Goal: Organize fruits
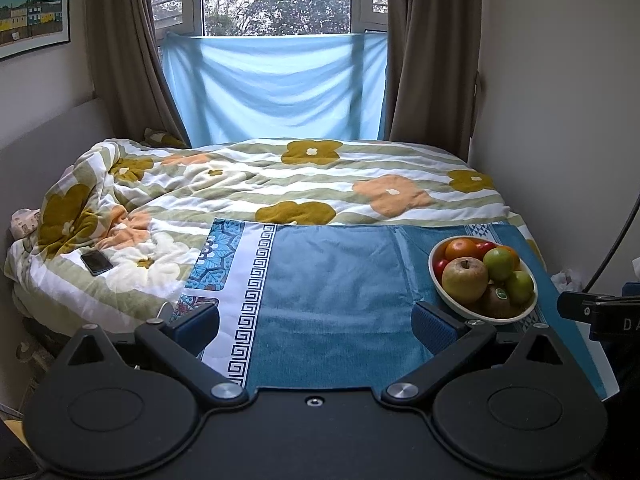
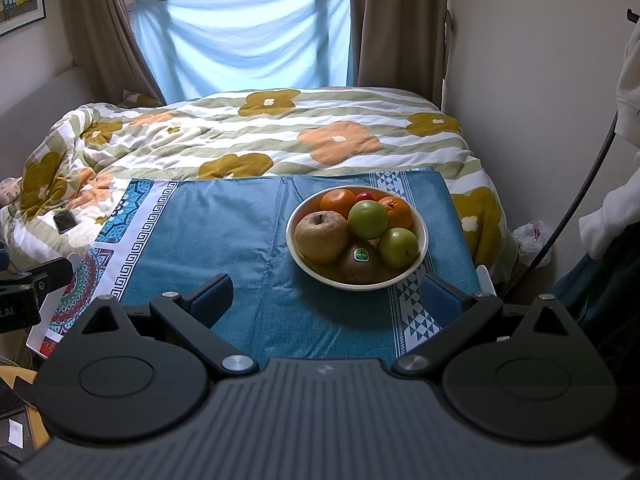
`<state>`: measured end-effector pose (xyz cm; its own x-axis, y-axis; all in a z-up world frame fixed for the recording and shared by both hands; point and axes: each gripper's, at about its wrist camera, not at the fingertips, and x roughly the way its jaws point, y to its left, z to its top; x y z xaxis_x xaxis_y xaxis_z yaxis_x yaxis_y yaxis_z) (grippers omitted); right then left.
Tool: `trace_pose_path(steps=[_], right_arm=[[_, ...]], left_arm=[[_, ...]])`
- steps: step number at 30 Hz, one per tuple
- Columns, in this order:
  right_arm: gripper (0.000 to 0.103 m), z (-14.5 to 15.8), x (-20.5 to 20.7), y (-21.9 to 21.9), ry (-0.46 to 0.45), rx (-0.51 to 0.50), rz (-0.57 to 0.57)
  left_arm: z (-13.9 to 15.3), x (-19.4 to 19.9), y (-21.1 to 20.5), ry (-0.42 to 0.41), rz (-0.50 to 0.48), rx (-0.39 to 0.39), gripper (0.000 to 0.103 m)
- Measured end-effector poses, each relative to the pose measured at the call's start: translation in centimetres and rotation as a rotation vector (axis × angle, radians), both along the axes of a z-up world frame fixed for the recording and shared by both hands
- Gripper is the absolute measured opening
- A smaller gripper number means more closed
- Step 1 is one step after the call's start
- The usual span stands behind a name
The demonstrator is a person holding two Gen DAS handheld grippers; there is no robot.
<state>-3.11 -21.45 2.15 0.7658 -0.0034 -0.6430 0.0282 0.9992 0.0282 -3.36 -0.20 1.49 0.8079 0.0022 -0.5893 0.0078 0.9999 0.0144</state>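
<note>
Bowl of fruit (image 2: 357,236) dead ahead of the empty, wide-open right tongs (image 2: 326,294), off right of equally open left tongs (image 1: 316,322).

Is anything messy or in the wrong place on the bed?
A phone lies loose on the rumpled flowery quilt, bunched up at the left side. The fruit sits neatly piled in the white bowl on the blue cloth; nothing has spilled. The big apple looks wrinkled.
</note>
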Motion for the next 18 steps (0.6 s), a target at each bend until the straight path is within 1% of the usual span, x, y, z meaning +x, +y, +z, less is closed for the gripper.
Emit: trace_pose_path(steps=[13, 18], right_arm=[[0.103, 0.03, 0.12, 0.0, 0.001, 0.001, -0.001], [0.103, -0.09, 0.2, 0.08, 0.002, 0.003, -0.003]], left_arm=[[-0.01, 0.18, -0.02, -0.007, -0.011, 0.009, 0.103], [0.09, 0.2, 0.24, -0.025, -0.016, -0.002, 0.103]])
